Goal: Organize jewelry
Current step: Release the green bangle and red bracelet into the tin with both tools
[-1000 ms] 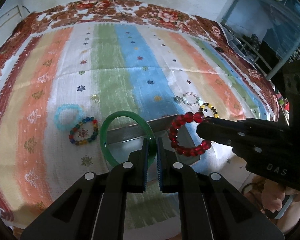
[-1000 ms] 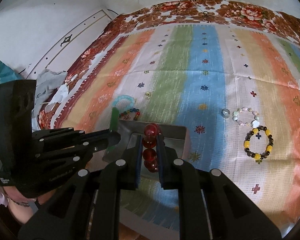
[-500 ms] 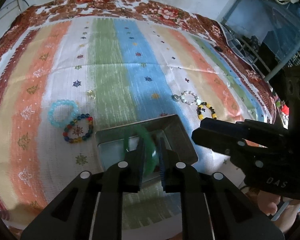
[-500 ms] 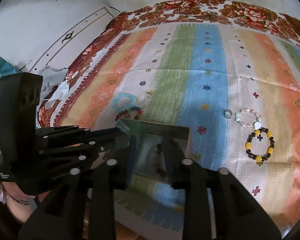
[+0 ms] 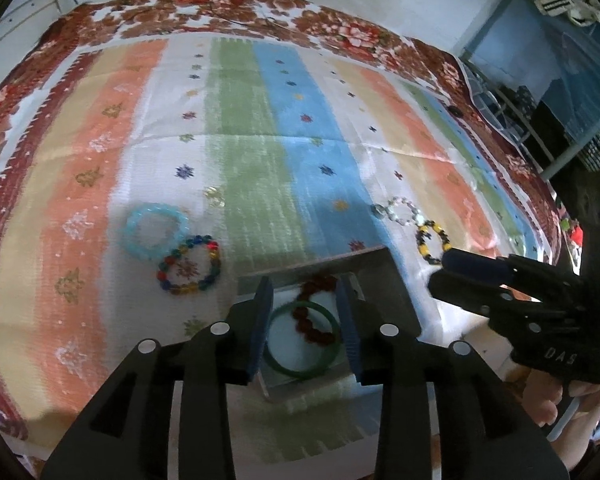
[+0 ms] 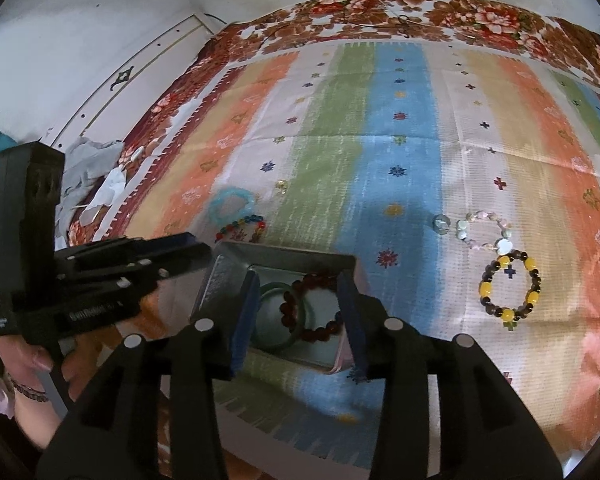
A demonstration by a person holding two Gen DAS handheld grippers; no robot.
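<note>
A grey metal tray (image 5: 384,276) (image 6: 220,276) sits near the cloth's front edge. A green bangle (image 5: 278,368) (image 6: 266,340) and a red bead bracelet (image 5: 314,334) (image 6: 316,334) lie inside it, overlapping. My left gripper (image 5: 304,328) is open and empty just above the tray. My right gripper (image 6: 296,324) is open and empty above the same tray. Left of the tray lie a light blue bracelet (image 5: 156,230) (image 6: 230,206) and a multicoloured bracelet (image 5: 190,266) (image 6: 240,230). To the right lie a pale bead bracelet (image 5: 404,210) (image 6: 484,232) and a yellow-and-black bracelet (image 5: 432,242) (image 6: 510,290).
A small clear ring (image 5: 215,196) (image 6: 282,186) and a small glassy ring (image 6: 442,224) lie on the striped cloth (image 5: 260,140). The cloth's front edge is close under both grippers. Shelving (image 5: 540,92) stands at the right.
Both grippers opened. The green bangle dropped from the left gripper and the red bracelet from the right gripper; both now lie in the tray.
</note>
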